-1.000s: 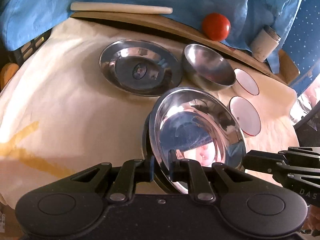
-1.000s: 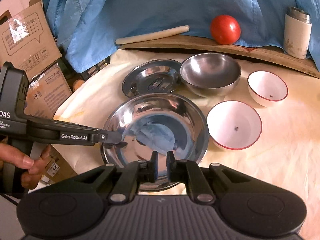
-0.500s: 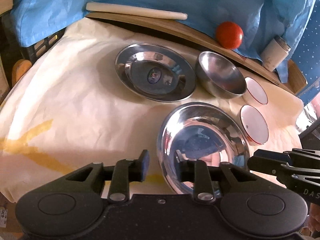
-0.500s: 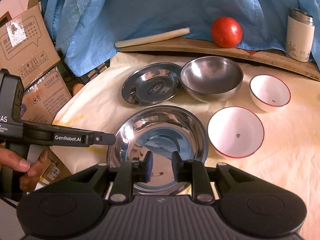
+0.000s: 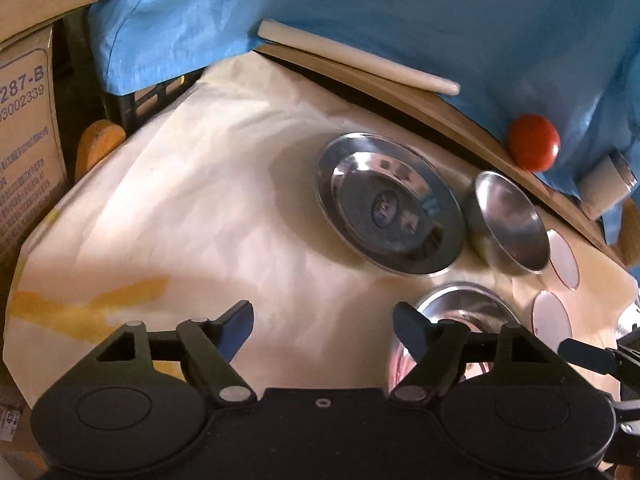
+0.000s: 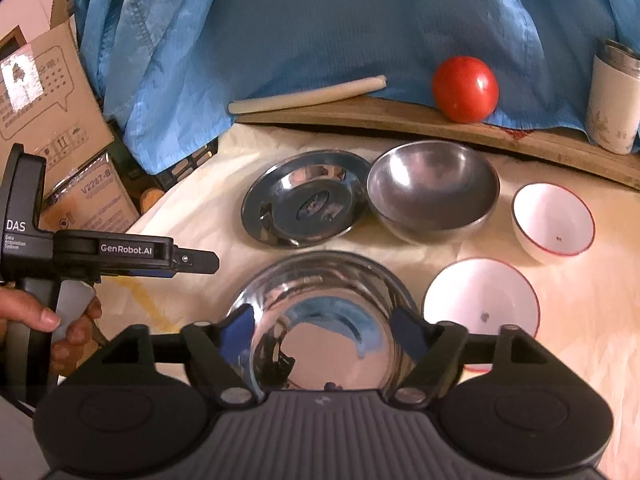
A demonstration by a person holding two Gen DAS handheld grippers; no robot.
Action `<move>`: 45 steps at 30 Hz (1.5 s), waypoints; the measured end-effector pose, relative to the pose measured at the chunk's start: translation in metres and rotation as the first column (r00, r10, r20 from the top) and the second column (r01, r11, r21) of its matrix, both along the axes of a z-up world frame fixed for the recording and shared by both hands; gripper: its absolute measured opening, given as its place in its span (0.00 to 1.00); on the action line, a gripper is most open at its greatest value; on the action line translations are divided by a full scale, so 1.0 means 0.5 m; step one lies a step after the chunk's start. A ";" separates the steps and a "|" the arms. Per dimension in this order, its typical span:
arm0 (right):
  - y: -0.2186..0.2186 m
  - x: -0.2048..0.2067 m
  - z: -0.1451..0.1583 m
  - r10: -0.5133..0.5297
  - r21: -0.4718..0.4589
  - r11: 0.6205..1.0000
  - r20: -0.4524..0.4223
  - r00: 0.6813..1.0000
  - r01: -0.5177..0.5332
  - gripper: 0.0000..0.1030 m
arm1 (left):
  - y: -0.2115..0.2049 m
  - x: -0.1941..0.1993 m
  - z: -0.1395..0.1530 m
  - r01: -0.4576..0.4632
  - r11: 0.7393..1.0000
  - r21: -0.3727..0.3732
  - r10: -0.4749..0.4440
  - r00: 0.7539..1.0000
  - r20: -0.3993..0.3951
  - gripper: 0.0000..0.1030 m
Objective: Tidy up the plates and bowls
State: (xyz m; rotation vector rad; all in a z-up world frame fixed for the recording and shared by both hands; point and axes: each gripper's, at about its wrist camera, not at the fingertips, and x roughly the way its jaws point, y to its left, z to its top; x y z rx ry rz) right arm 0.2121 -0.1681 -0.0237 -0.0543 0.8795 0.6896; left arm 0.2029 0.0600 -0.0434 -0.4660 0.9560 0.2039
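A large shiny steel plate lies flat on the cream cloth, straight in front of my right gripper. Its jaws are opening wide and the pads do not touch the plate. In the left wrist view the same plate shows only at the lower right. My left gripper hangs over bare cloth, its jaws opening with nothing between them. Behind sit a smaller steel plate and a steel bowl. Two white red-rimmed bowls stand to the right.
A wooden board at the back carries a red tomato, a white stick and a white cup, under blue cloth. Cardboard boxes stand off the table's left edge. A hand holds the left gripper.
Both grippers let go of the large steel plate and opened wide; it now lies flat on the cloth. The left gripper swung left off the plate; the right one drew back slightly.
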 end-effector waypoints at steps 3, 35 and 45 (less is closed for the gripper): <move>0.007 0.013 0.000 -0.004 0.006 1.000 0.000 1.000 0.004 0.88 | 0.014 0.013 -0.003 -0.017 1.000 -0.001 0.017 1.000 -0.001 0.87; 0.112 0.129 -0.030 -0.158 0.098 0.980 -0.129 0.979 0.171 0.99 | 0.122 0.200 -0.027 0.027 0.998 0.050 -0.025 0.999 -0.027 0.99; 0.143 0.143 -0.055 -0.190 0.093 0.974 -0.151 0.970 0.206 0.99 | 0.119 0.255 -0.036 0.067 0.997 0.035 -0.066 0.998 -0.024 0.99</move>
